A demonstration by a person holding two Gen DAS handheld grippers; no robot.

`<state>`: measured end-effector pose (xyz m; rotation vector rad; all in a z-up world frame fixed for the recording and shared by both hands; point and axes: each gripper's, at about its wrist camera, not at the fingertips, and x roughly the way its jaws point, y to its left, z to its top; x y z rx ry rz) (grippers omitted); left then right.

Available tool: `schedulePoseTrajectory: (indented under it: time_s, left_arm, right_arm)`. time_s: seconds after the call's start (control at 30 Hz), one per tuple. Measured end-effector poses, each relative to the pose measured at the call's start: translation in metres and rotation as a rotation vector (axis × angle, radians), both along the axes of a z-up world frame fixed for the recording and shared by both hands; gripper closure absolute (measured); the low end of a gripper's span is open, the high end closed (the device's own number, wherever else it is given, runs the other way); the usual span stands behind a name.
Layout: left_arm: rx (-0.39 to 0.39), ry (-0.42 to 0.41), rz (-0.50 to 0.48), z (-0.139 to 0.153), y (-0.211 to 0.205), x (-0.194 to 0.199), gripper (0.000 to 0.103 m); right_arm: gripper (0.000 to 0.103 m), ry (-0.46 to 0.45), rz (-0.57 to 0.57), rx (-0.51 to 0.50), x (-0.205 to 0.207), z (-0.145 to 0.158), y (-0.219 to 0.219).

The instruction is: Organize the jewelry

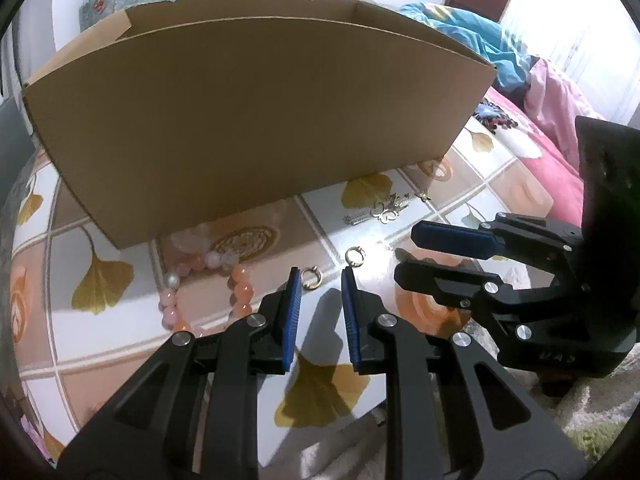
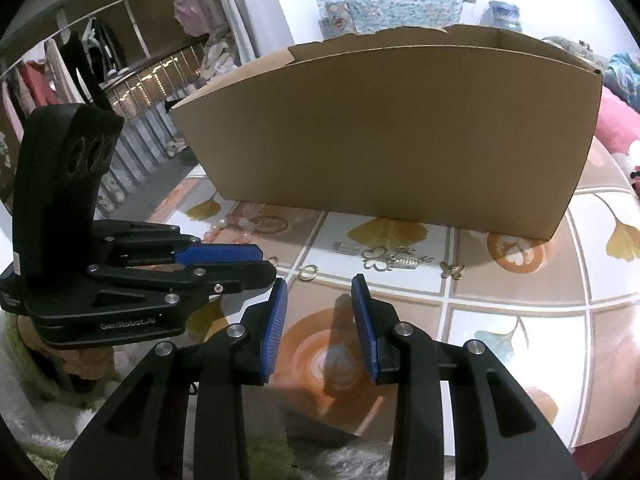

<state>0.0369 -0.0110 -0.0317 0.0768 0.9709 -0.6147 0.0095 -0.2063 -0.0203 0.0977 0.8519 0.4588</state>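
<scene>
- Your left gripper [image 1: 320,276] hangs nearest the lens, its blue ribbed pads [image 1: 294,312] spread a little apart with nothing between them, pointing down at the counter [image 1: 400,240] with its glossy cloth of ginkgo leaves and tile squares.
- Just beyond the left pad lies a small gold ring-shaped earring [image 1: 310,278]; a second gold ring earring [image 1: 354,256] lies just beyond the right pad. Neither is touched.
- To the left of those, a bracelet of pink and orange round beads [image 1: 240,288] curls on the counter, its far end reaching the front wall of the box.
- The tall open brown cardboard box [image 1: 248,120] stands towards the far edge of the counter.
- In front of the box, right of the beads, lie a gold flower-shaped brooch [image 2: 376,258], a small silver rhinestone clip [image 2: 346,247] and a tiny gold butterfly charm [image 2: 452,269], close together.
- Your right gripper [image 2: 320,288] hovers over the near part of the counter, jaws held apart and empty, short of the brooch cluster.
- The two grippers sit side by side, near each other but apart.
</scene>
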Motion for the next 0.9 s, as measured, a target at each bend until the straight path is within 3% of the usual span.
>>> schedulePoseTrajectory:
  time_s: [0.33,0.43,0.63,0.9]
  left_arm:
    - [0.036,-0.05,-0.05,0.0,-0.013,0.0,0.085]
    - [0.085,-0.084,-0.056,0.0,-0.018,-0.002,0.093]
    - [0.099,-0.106,-0.066,0.0,-0.018,-0.003,0.093]
    - [0.094,-0.103,-0.043,0.0,-0.008,-0.003,0.093]
  right_arm:
    - [0.07,-0.014,-0.018,-0.017,-0.004,0.001,-0.002]
    - [0.07,-0.023,-0.019,-0.02,-0.005,0.002,-0.002]
    - [0.07,-0.031,-0.02,-0.029,-0.005,0.002,-0.001]
    - [0.07,-0.087,0.069,-0.141,-0.001,0.003,0.021]
